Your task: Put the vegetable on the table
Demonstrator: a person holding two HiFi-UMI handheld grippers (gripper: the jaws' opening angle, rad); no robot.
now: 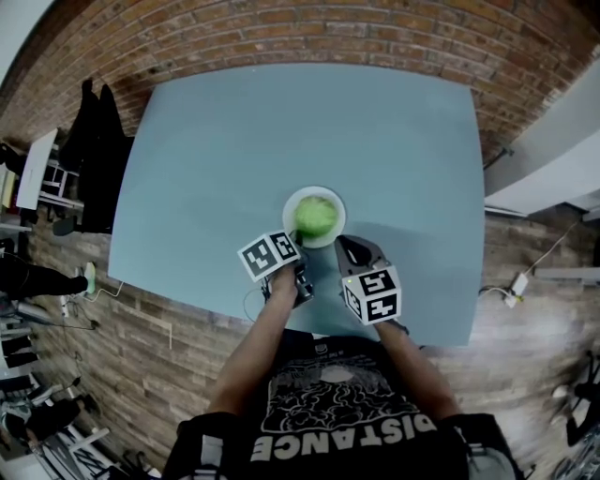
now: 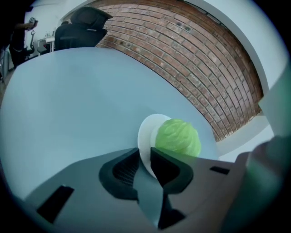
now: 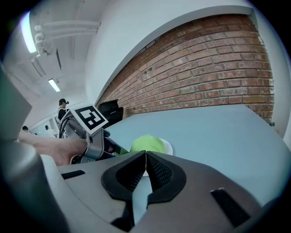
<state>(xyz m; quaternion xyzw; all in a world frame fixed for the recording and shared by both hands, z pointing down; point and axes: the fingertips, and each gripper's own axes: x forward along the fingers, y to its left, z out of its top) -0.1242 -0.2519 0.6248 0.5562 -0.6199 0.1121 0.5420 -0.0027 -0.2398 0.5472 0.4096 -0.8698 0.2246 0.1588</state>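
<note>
Left gripper [image 2: 144, 154]: your jaws are pinched onto the near rim of the white plate [image 2: 146, 132] | Right gripper [image 3: 145, 155]: your jaws are pressed together, holding nothing, near the plate | Green leafy vegetable [image 2: 178, 136]: sits on the plate, on the blue table [image 1: 281, 131]

— What colour is the vegetable [image 1: 317, 217]?
— Light green, on a white plate [image 1: 290, 212]. The table [image 1: 234, 141] is pale grey-blue.
— And along the frame's top?
— A red-brown brick wall [image 1: 281, 28] with pale mortar lines. The jaws are black and ribbed; the marker cubes [image 1: 270, 255] carry black-and-white squares.
</note>
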